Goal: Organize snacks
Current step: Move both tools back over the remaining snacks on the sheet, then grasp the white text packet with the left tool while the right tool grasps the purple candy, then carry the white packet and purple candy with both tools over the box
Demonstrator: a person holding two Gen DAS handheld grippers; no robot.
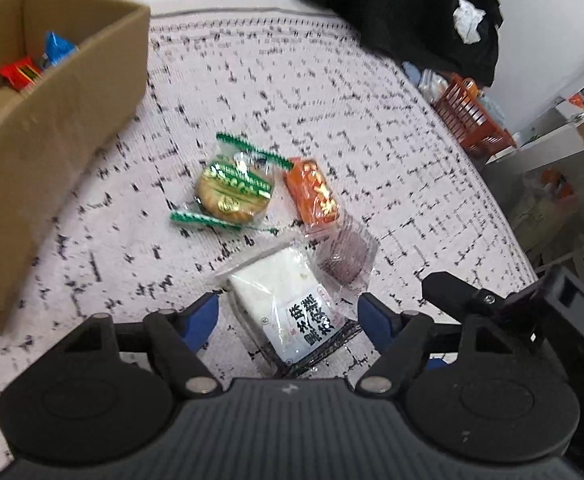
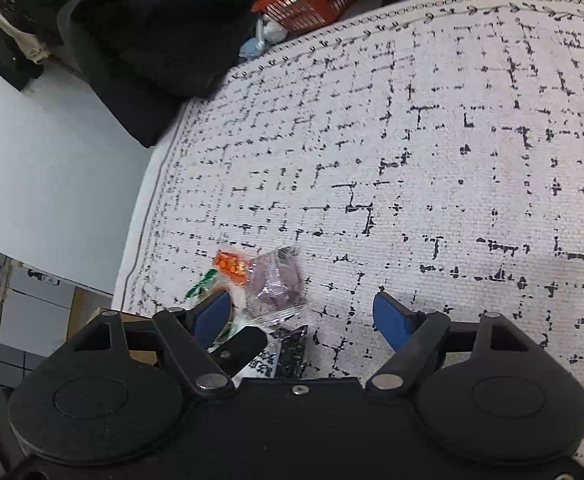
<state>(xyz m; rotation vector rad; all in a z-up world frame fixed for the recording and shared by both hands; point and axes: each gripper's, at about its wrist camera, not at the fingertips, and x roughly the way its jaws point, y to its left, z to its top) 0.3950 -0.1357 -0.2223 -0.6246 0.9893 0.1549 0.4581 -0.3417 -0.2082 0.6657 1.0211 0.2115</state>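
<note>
Lighting: we record bright, even, diffuse light, shadows faint. Glare: we note sheen on the clear wrapper (image 2: 275, 292). Blur: cardboard box (image 1: 51, 120) smeared in the left view. Distortion: strong fisheye bending at edges.

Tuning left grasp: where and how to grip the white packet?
Grip the white packet across its short width, mid-body, coming straight down. It lies flat between the open left gripper fingers, long axis running away from the camera. Stay off the far right corner, which touches the purple snack.

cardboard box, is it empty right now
No, the left wrist view shows the cardboard box already holding snacks, including a blue packet and a red packet.
</note>
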